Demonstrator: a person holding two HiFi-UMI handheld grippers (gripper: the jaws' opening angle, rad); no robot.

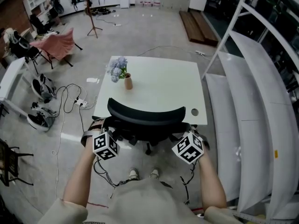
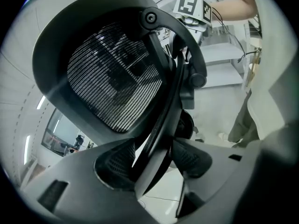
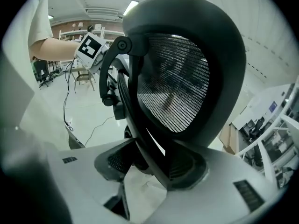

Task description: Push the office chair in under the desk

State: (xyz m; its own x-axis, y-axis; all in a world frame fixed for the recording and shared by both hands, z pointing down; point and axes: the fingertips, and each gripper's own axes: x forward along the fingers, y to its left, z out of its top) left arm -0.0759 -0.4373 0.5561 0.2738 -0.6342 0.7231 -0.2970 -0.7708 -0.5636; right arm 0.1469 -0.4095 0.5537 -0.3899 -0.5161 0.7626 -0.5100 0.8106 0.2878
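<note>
We have left gripper [image 2: 154, 160] and right gripper [image 3: 152, 164] both clamped on the backrest frame of the office chair [image 1: 145, 118], which sits at the near edge of the desk [image 1: 161, 85]

We look from the head camera, high up, steeply down on the desk [image 1: 159, 85] and the office chair [image 1: 145, 116]. Our left gripper [image 2: 154, 158] camera sits right against the chair's backrest, facing across it and, as far as the wide lens lets us judge, tilted upward. Our right gripper [image 3: 149, 164] camera mirrors that from the opposite side. All three views share the backrest, and each gripper view catches the other's marker cube [image 2: 192, 7].
</note>
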